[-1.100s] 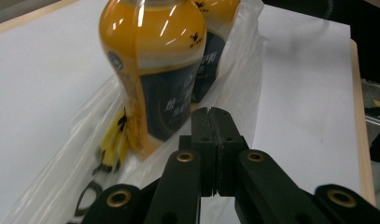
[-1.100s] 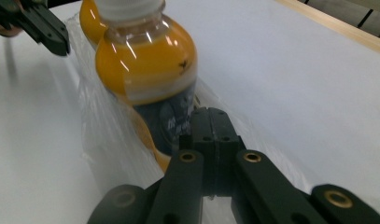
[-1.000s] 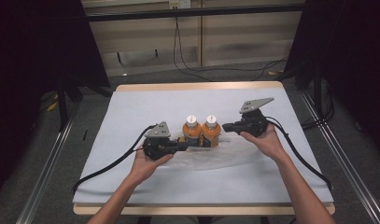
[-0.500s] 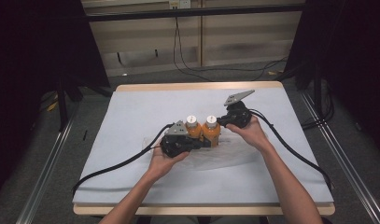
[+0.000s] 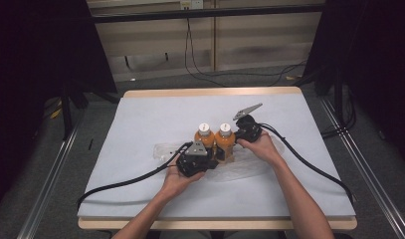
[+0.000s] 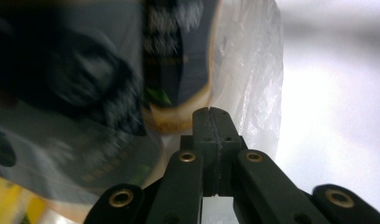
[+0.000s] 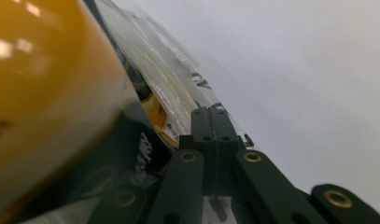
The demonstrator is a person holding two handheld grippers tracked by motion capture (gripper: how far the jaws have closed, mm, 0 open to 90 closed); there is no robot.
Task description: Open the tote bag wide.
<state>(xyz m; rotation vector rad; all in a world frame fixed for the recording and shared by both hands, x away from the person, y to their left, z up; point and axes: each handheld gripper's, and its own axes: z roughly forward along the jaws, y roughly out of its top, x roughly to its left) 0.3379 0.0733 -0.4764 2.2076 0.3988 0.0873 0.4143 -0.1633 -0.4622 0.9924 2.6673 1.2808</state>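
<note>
- Since the earlier frame, the left gripper (image 5: 214,162) has moved rightward to the two orange white-capped bottles (image 5: 225,141) mid-bench.
- The right gripper (image 5: 238,138) has neared them.
- Both grippers' jaws are pressed together, pinching the clear plastic bag (image 6: 253,84).

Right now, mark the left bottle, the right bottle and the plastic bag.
left bottle (image 5: 204,138), high view, on its orange shoulder below the cap.
right bottle (image 5: 225,139), high view, on its orange shoulder.
plastic bag (image 5: 163,150), high view, on its clear left end.

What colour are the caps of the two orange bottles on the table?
White; the caps on both orange bottles show best in the high view.
</note>
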